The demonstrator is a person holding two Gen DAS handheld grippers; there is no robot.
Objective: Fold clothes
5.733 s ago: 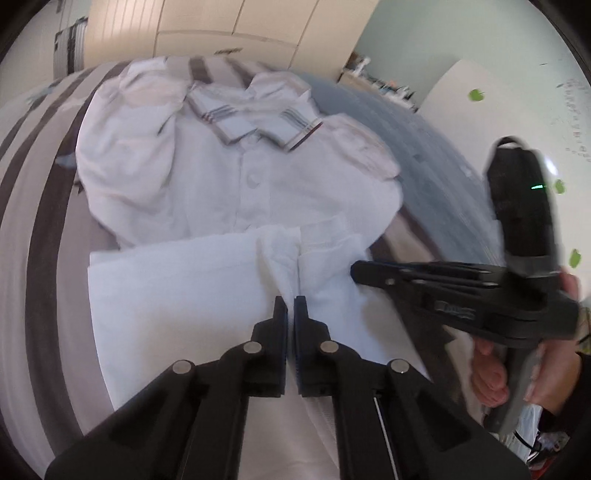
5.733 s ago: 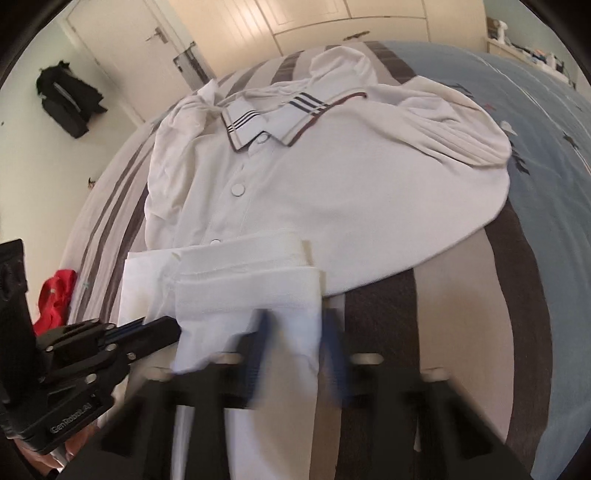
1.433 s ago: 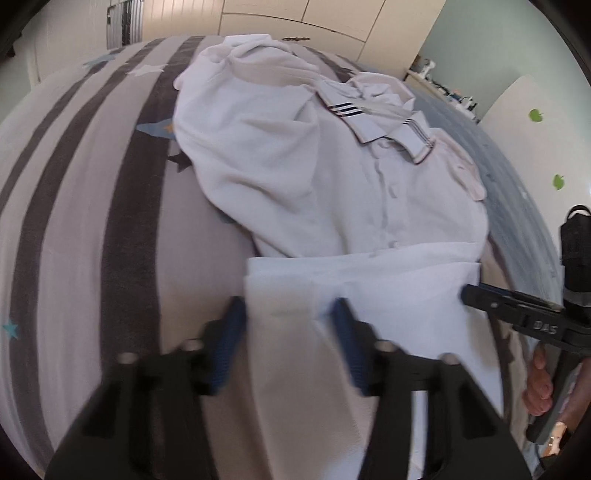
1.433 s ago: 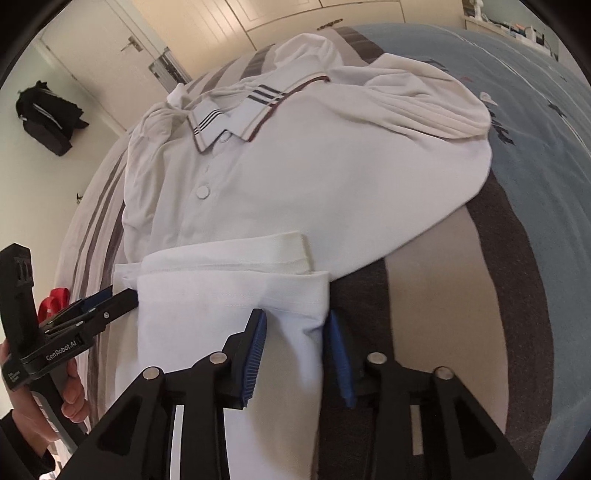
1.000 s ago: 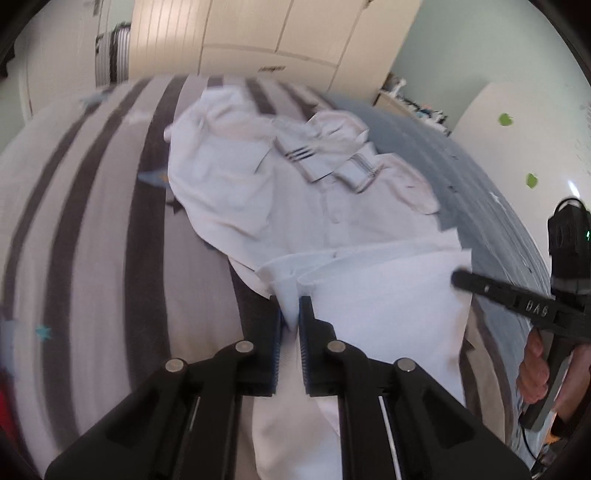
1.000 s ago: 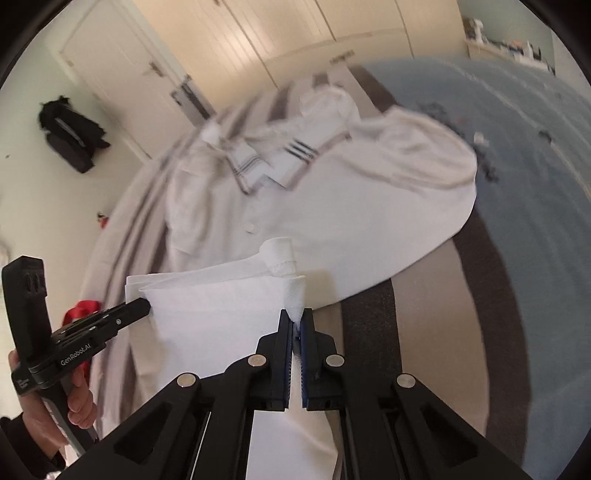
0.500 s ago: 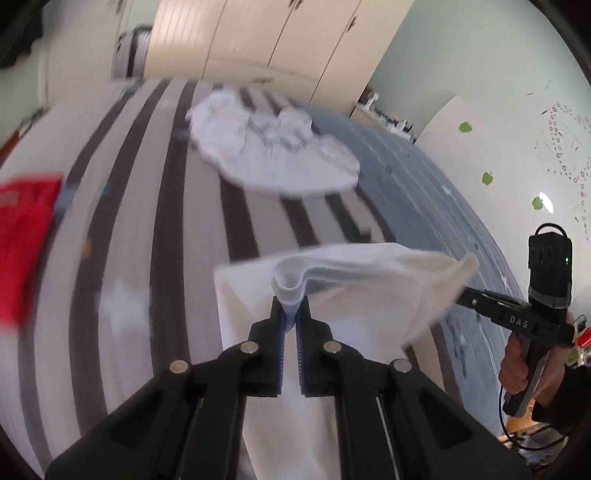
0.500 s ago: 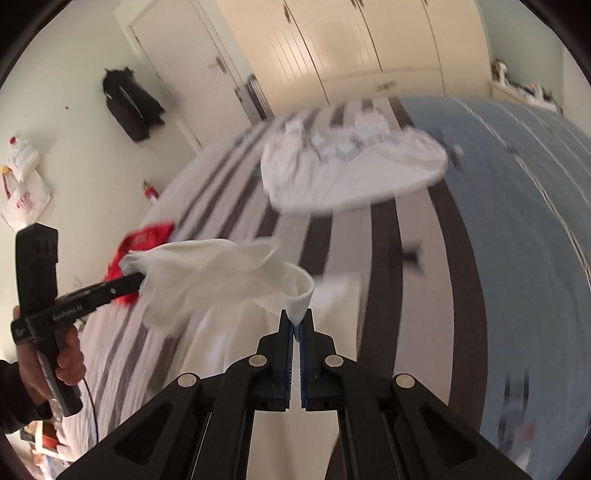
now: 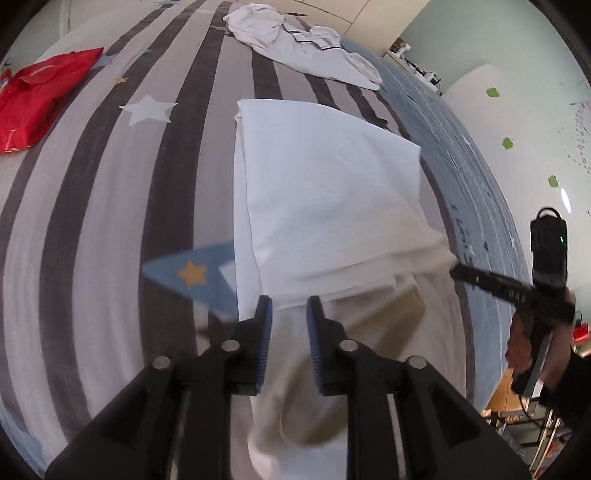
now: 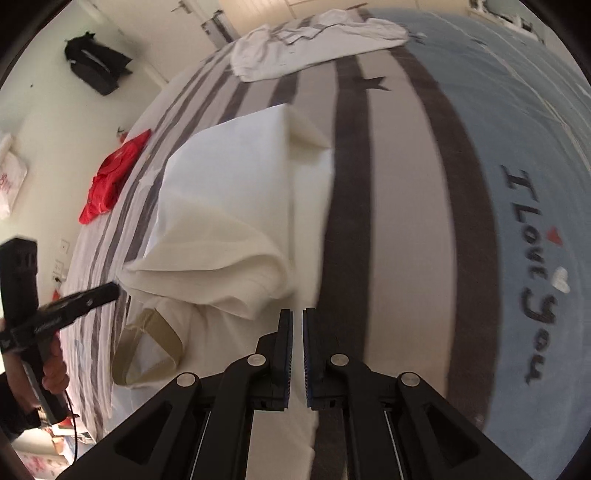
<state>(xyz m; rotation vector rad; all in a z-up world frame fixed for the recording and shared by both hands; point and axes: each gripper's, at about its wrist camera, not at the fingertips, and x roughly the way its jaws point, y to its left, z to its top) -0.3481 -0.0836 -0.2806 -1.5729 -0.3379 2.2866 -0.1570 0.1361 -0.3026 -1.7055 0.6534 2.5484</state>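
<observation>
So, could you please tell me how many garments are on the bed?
3: a folded white garment nearest the tools, a red garment by the left edge, and a white collared shirt at the far end.

A bedroom in a home.
A wide bed with a grey-and-dark striped, star-printed cover fills both views; cream panelled wardrobe doors run along the top of the right wrist frame, a black jacket hangs on the pale wall at upper left, and green leaf stickers dot the white wall at the left wrist view's right.
</observation>
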